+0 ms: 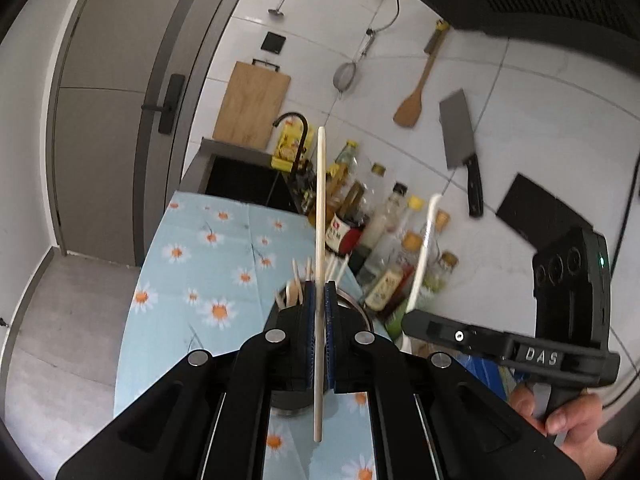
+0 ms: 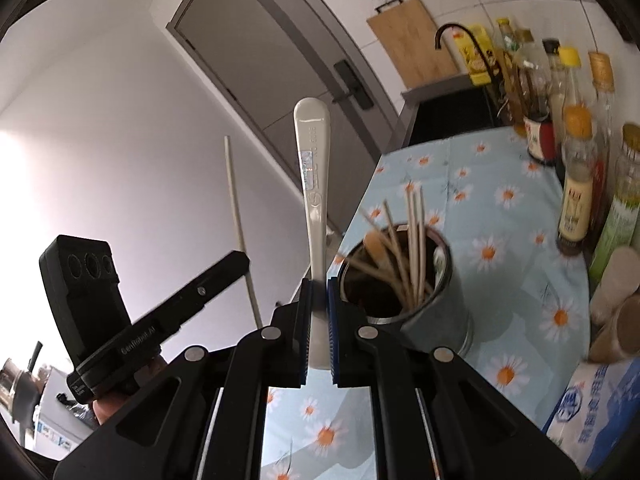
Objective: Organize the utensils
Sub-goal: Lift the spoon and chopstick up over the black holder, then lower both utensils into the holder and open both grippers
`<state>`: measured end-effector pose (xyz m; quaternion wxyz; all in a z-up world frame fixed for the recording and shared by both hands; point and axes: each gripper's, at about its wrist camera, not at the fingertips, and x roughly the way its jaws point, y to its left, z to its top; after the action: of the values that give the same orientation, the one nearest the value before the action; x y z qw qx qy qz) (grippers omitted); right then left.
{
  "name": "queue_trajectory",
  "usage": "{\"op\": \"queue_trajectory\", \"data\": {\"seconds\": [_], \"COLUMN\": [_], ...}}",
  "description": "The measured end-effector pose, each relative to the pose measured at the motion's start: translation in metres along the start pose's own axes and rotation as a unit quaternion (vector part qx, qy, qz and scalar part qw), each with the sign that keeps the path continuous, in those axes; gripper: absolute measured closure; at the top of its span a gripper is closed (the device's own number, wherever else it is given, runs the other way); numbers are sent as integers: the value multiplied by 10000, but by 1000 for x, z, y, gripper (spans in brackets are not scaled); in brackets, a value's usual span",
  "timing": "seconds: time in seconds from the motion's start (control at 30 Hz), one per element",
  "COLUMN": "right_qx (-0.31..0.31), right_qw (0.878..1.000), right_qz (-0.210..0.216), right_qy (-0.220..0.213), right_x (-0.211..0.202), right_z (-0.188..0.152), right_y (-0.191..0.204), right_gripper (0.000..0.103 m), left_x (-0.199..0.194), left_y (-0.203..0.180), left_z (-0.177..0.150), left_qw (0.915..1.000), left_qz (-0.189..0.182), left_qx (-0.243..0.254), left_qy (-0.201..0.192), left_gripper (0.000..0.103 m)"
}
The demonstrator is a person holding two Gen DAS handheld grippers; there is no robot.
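Glossy plastic spoon [image 2: 312,168], metal holder [image 2: 432,312]

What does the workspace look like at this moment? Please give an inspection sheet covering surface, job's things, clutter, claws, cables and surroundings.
Surface: counter under a light blue daisy-print cloth.
Job's things: metal utensil holder with several chopsticks inside; single chopstick and white spoon, both held upright above the counter.
Clutter: row of condiment bottles along the wall; blue and white package at the near edge.
Claws: left claw shut on the chopstick; right claw shut on the spoon.
Cables: thin cord on the tiled wall.
Surroundings: sink with black faucet, cutting board, strainer, wooden spatula, cleaver, grey door.
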<state>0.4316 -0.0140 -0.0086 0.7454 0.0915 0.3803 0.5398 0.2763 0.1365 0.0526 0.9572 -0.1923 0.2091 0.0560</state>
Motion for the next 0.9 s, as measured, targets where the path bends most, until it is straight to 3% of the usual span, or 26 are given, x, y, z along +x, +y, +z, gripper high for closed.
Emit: {"op": "queue_trajectory", "data": {"seconds": [0.5, 0.7, 0.9], "right_qx": [62, -270, -448], "right_qw": [9987, 9953, 9932], "right_qz": [-113, -366, -612], "right_qy": [-488, -860, -883], "right_x": [-6, -10, 4], "right_z": [33, 36, 31], "right_y": [-4, 7, 3], "right_gripper": [94, 94, 94], "left_x": [22, 27, 41], "left_y": [-6, -4, 0], "left_z": [44, 49, 37], "left_qw": [9980, 9959, 9936], "left_qz": [-289, -284, -426], "left_qx": [22, -97, -126], "left_qy": [-559, -858, -1041], "left_gripper": [99, 99, 99]}}
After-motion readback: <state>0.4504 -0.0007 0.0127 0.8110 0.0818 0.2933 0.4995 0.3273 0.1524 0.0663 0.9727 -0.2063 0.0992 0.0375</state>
